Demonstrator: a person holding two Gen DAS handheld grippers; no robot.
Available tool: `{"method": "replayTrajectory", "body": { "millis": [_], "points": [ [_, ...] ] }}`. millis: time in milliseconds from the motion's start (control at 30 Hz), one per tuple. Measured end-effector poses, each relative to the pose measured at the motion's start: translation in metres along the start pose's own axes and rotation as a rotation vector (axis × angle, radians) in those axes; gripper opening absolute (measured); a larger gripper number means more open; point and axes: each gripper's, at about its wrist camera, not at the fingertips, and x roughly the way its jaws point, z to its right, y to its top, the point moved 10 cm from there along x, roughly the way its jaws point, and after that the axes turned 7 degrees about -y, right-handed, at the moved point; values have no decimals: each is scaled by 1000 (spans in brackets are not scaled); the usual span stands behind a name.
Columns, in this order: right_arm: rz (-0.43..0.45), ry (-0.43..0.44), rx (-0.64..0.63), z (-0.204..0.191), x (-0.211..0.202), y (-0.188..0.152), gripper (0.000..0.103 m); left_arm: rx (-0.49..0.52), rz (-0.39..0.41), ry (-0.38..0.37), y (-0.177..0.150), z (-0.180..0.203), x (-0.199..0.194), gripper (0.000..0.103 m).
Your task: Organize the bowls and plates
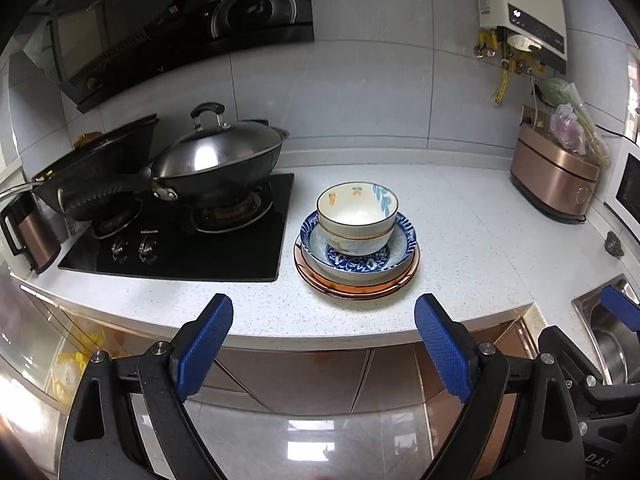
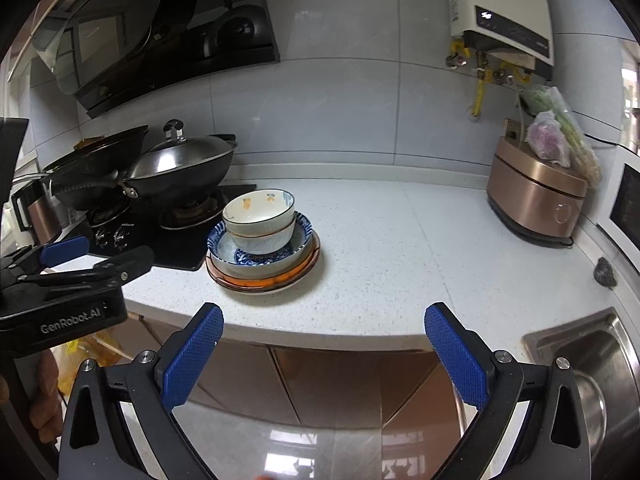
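One stack of dishes stands on the white speckled counter [image 1: 460, 240] beside the hob. Two cream bowls [image 1: 357, 216] with flower prints nest on top, inside a blue patterned bowl [image 1: 404, 242], which rests on amber glass plates [image 1: 356, 286]. The same stack shows in the right wrist view: cream bowls [image 2: 260, 220], blue bowl [image 2: 224, 250], amber plates [image 2: 256, 280]. My left gripper [image 1: 324, 316] hangs open and empty in front of the counter edge, short of the stack. My right gripper [image 2: 324, 324] is also open and empty, off the counter edge, right of the stack.
A black gas hob [image 1: 180, 240] with a lidded wok [image 1: 218, 160] and a second pan [image 1: 100, 168] lies left of the stack. A copper kettle [image 1: 28, 232] stands far left. A rose-gold cooker [image 2: 536, 196] sits back right, a steel sink [image 2: 592, 364] at right.
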Motion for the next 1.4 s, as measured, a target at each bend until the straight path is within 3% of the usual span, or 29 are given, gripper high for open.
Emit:
{"method": "replayTrajectory", "body": {
  "millis": [267, 733, 1200, 1400],
  "points": [
    [-52, -23, 19, -3, -31, -16, 103, 40, 50, -19, -8, -3, -27, 90],
    [-199, -66, -105, -34, -85, -24, 103, 29, 2, -93, -53, -12, -64, 93],
    [-225, -20, -129, -12, -79, -22, 103, -19, 19, 11, -54, 9, -80, 93],
    [-185, 1, -117, 3, -87, -19, 103, -19, 54, 22, -46, 27, -91, 93]
  ]
}}
